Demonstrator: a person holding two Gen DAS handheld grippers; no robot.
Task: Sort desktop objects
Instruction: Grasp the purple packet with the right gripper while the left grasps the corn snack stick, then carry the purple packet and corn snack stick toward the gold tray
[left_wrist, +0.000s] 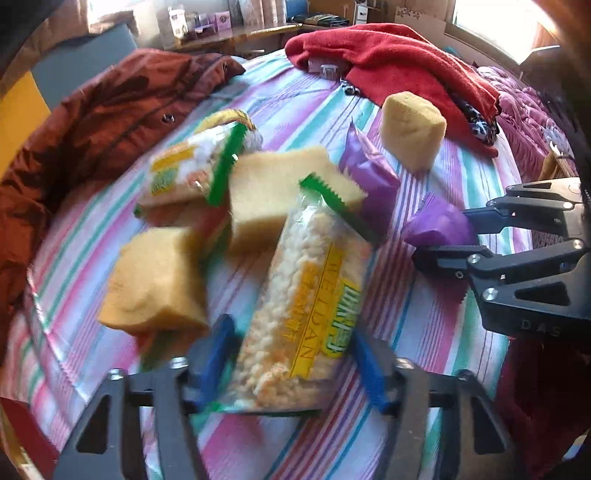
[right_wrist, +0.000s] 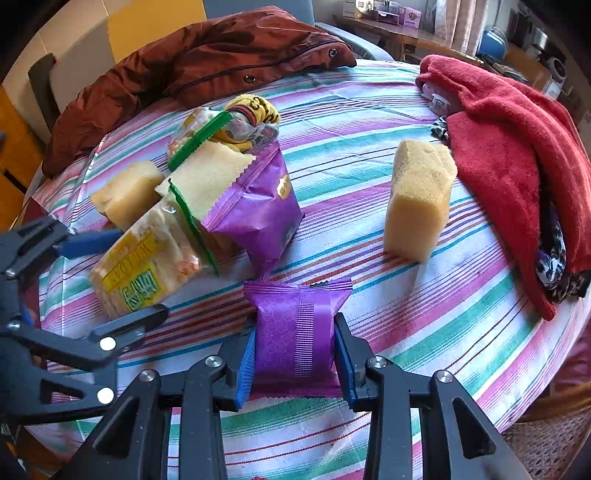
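Observation:
My left gripper (left_wrist: 291, 363) straddles a clear rice-cracker packet (left_wrist: 303, 306) with yellow and green print; its blue pads stand apart on either side, not squeezing it. The packet also shows in the right wrist view (right_wrist: 144, 266). My right gripper (right_wrist: 295, 354) is shut on a small purple packet (right_wrist: 295, 328), seen from the left view too (left_wrist: 439, 225). A bigger purple bag (right_wrist: 255, 206) leans on a pile of yellow sponges (right_wrist: 207, 177) and a second cracker packet (left_wrist: 184, 173). One sponge (right_wrist: 421, 199) stands alone to the right.
A striped cloth (right_wrist: 369, 110) covers the round table. A rust-brown jacket (right_wrist: 207, 55) lies at the back left and a red towel (right_wrist: 517, 147) at the right edge. A rolled yellow-patterned cloth (right_wrist: 255, 114) sits behind the pile.

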